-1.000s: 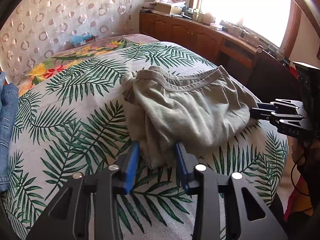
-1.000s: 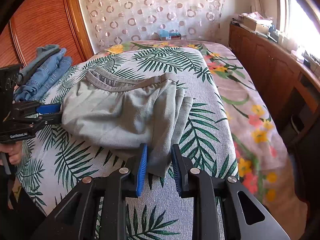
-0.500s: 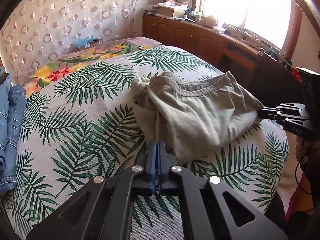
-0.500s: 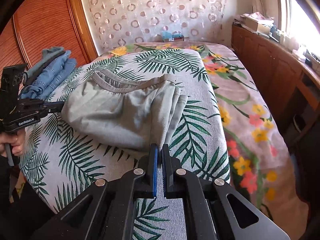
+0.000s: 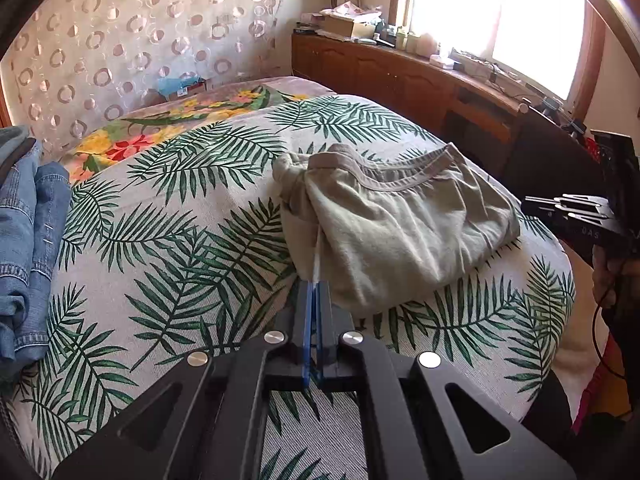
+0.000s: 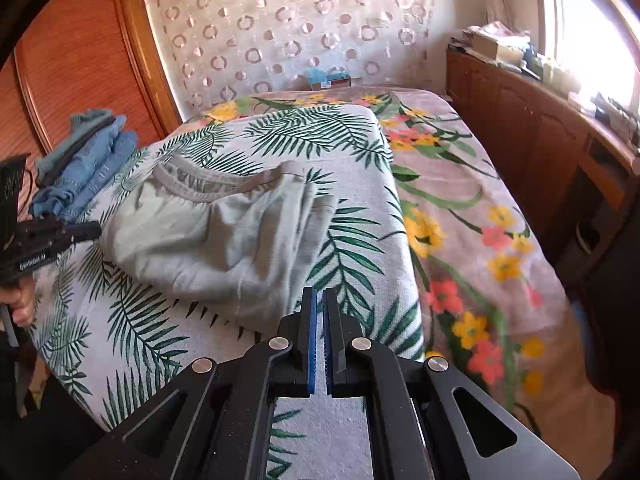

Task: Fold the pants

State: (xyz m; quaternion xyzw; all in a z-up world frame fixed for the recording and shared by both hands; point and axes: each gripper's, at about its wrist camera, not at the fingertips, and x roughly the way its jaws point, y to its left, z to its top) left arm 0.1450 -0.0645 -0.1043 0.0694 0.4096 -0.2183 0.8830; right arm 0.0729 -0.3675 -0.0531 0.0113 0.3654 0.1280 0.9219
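Grey-green pants (image 5: 396, 232) lie folded into a compact bundle on the palm-leaf bedspread (image 5: 180, 240), waistband toward the far side. They also show in the right wrist view (image 6: 224, 236). My left gripper (image 5: 314, 288) is shut and empty, just short of the bundle's near edge, with a thin white drawstring (image 5: 317, 256) running from the pants toward its tips. My right gripper (image 6: 319, 296) is shut and empty at the bundle's near edge. Each gripper shows in the other's view: the right one (image 5: 568, 208) and the left one (image 6: 80, 232), both beside the pants.
A pile of blue jeans (image 5: 28, 240) lies at the bed's left side, also in the right wrist view (image 6: 88, 160). A floral blanket (image 6: 460, 208) covers the rest of the bed. A wooden cabinet (image 5: 420, 84) runs under the window. A wooden wardrobe (image 6: 72, 68) stands left.
Both grippers were open around the pants' edge a second ago; they let go, closed empty and drew back from the bundle. The pants stay folded on the bed.
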